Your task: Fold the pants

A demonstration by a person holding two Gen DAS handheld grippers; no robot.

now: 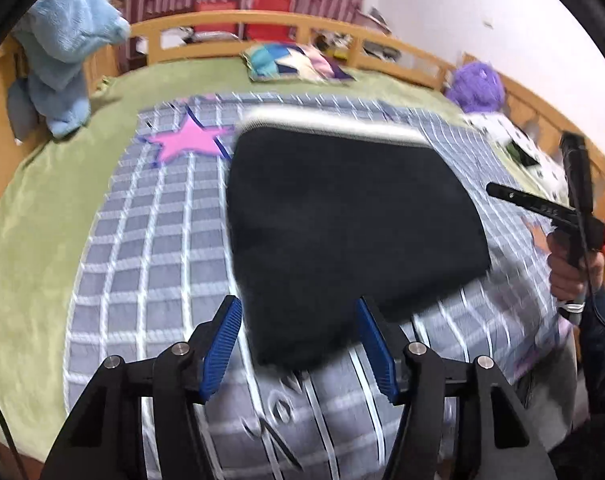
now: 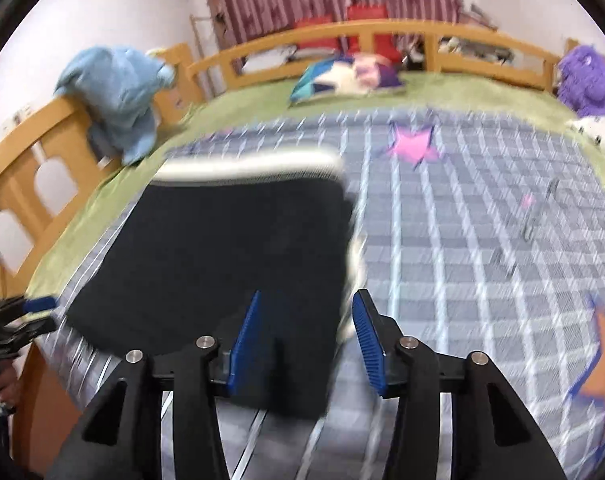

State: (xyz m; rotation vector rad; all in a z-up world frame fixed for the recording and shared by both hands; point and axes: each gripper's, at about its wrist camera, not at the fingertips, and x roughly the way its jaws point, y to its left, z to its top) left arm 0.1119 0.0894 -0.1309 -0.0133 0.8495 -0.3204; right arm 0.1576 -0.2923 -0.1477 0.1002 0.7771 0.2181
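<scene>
The black pants (image 1: 342, 220) lie folded into a compact block on the grey checked blanket (image 1: 150, 240), with a white waistband (image 1: 330, 118) along the far edge. They also show in the right wrist view (image 2: 222, 260). My left gripper (image 1: 298, 344) is open and empty, just above the near edge of the pants. My right gripper (image 2: 306, 344) is open and empty over the near right corner of the pants. The right gripper also shows at the right of the left wrist view (image 1: 542, 184), held by a hand.
The blanket covers a green bed (image 1: 30, 248) with a wooden rail (image 1: 262, 20). A blue plush (image 1: 62, 52), a patchwork cushion (image 1: 298, 62) and a purple plush (image 1: 478, 86) sit along the far side. Both views are motion-blurred.
</scene>
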